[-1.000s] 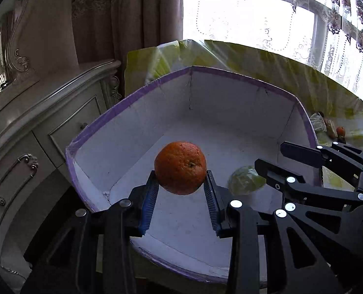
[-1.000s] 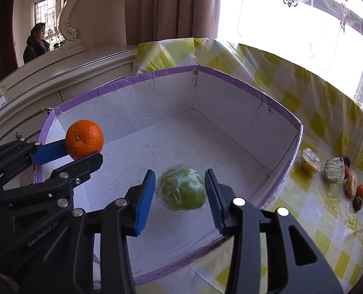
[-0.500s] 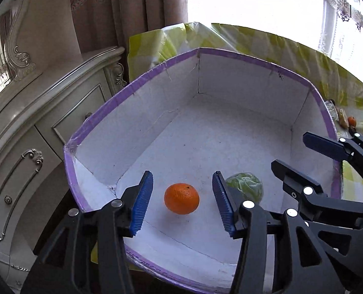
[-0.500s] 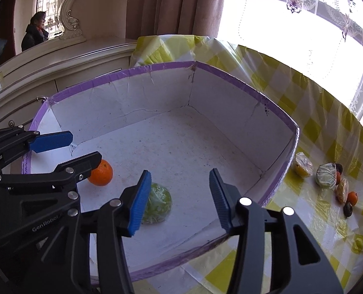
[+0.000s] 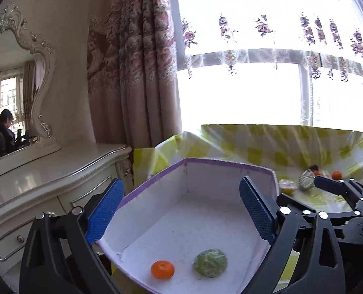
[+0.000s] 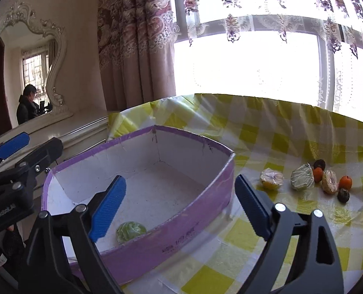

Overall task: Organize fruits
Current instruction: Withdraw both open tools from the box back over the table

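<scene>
The right tongs (image 6: 180,193) gape empty above the purple-rimmed box (image 6: 181,227) holding a green fruit (image 6: 130,230).

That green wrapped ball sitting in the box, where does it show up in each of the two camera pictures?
Left wrist view: the green wrapped ball lies low and centre on the box floor, just right of the orange.
Right wrist view: it sits lower left of centre, partly hidden behind the box's near wall, beside the right gripper's blue left pad.
Shared landmark: the purple-edged box.
</scene>
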Tool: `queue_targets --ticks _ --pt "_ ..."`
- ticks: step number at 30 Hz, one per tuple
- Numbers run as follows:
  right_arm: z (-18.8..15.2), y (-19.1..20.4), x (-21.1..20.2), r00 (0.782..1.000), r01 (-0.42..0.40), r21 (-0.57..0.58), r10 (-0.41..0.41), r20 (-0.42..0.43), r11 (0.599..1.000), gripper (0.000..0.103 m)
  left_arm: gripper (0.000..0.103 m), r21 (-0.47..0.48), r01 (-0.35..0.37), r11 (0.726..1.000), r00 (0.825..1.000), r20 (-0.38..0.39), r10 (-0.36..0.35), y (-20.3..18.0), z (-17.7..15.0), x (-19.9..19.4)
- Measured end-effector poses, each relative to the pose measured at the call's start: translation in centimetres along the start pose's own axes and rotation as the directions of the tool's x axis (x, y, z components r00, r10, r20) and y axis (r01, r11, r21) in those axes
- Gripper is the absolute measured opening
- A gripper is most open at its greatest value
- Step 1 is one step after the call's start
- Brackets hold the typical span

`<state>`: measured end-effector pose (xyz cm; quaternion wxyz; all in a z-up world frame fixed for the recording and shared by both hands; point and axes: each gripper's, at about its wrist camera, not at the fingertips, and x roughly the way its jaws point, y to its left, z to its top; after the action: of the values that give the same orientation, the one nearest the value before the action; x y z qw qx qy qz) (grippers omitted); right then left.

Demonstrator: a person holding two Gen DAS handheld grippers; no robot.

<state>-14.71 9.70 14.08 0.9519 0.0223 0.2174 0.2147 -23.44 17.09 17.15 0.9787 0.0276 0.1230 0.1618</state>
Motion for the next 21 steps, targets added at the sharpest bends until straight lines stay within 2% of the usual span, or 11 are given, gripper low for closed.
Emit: queue_targets --ticks 2,5,6,8,11,14,16,19,21 --pt "-0.6 -3.3 -0.1 1.000 0.024 0.094 -0.022 -0.013 0.995 0.093 0.092 0.034 0.077 0.996 0.997 0.028 -0.078 -2.5 0.5 -0.5" --pt "-2.1 -8.7 -0.3 0.999 0.049 0.278 -0.042 -0.032 0.959 0.093 0.092 0.111 0.214 0.971 0.976 0.013 -0.217 -6.7 0.9 -0.1" --pt "-2.6 -10.5 -0.4 0.997 0.075 0.330 -0.063 -0.047 0.941 0.093 0.092 0.133 0.250 0.959 0.968 0.000 -0.253 -8.1 0.8 0.3" --pt "-3.5 -13.7 0.1 0.980 0.192 0.380 -0.157 -0.123 0.905 0.093 0.092 0.162 0.314 0.935 0.949 -0.035 -0.313 -11.0 0.2 1.4" --pt "-5.0 -17.6 0.6 0.928 0.364 0.384 -0.295 -0.228 0.849 0.093 0.092 0.143 0.427 0.893 0.902 -0.136 -0.410 -14.5 -0.9 4.3" --pt "-6.3 -20.9 1.6 0.834 0.534 0.325 -0.424 -0.352 0.780 0.100 0.092 0.024 0.487 0.873 0.844 -0.268 -0.464 -17.2 -2.8 8.7" --pt "-7.3 -22.8 2.1 0.795 0.583 0.292 -0.458 -0.398 0.758 0.101 0.092 -0.030 0.495 0.868 0.812 -0.339 -0.475 -18.8 -4.1 11.8" --pt "-8.4 -25.4 3.0 0.752 0.625 0.274 -0.469 -0.464 0.730 0.101 0.092 -0.044 0.475 0.879 0.787 -0.424 -0.447 -21.0 -6.4 15.4" --pt "-8.6 -26.3 3.8 0.737 0.632 0.272 -0.456 -0.498 0.725 0.101 0.092 -0.032 0.461 0.887 0.783 -0.456 -0.423 -21.9 -7.6 16.9"
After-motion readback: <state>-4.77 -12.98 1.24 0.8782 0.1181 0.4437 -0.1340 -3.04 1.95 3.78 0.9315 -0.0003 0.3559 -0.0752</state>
